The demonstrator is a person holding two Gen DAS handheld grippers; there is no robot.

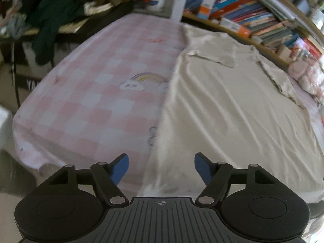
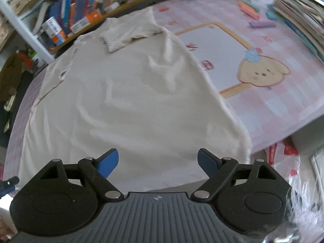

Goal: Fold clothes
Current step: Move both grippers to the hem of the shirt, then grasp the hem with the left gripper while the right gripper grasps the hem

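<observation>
both wide apart, empty — left gripper [image 1: 161, 167] and right gripper [image 2: 158, 163] over the cream shirt [image 2: 125, 101]; box lettering unreadable.

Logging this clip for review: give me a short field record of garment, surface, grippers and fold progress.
garment: cream shirt, spread flat, one sleeve folded onto the body
surface: pink checked bedsheet
left gripper: open, empty, above the shirt's near hem
right gripper: open, empty, over the near hem
background: bookshelf, clothes pile
fold progress: barely begun
</observation>
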